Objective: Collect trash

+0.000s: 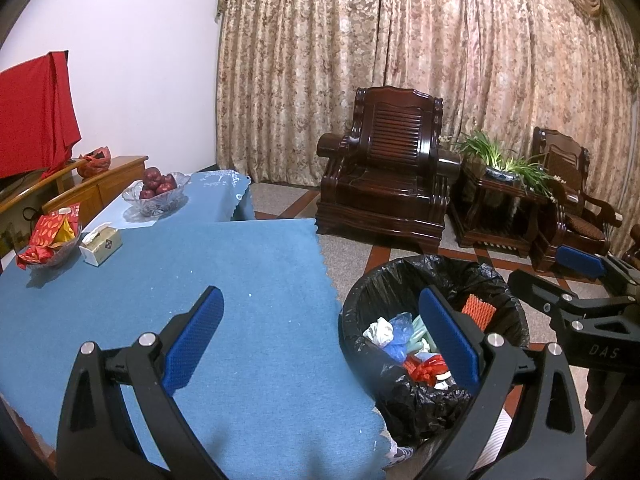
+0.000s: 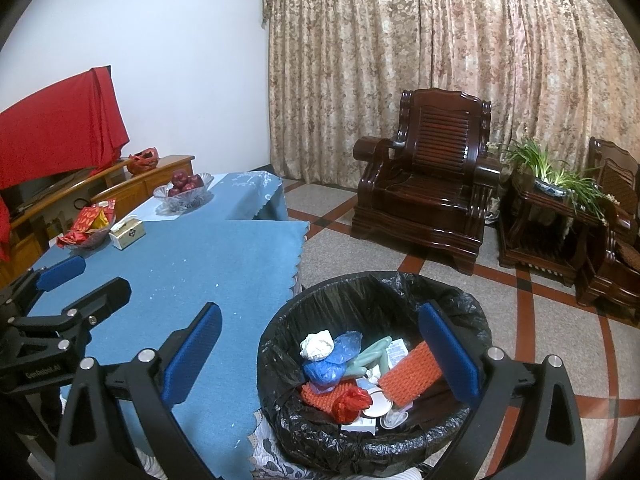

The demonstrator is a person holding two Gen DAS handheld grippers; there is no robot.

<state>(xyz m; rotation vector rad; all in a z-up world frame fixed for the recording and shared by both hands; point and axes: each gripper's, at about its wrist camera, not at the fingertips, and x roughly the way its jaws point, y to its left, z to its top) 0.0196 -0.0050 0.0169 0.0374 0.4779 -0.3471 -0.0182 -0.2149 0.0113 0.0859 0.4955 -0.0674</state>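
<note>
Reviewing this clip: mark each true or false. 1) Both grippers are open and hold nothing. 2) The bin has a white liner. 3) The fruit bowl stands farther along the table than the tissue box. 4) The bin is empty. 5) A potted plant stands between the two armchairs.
1) True: the left gripper and right gripper are open and hold nothing.
2) False: the trash bin has a black liner.
3) True: the fruit bowl is beyond the tissue box.
4) False: it holds wrappers, bags and orange foam netting.
5) True: the potted plant stands there.
</note>
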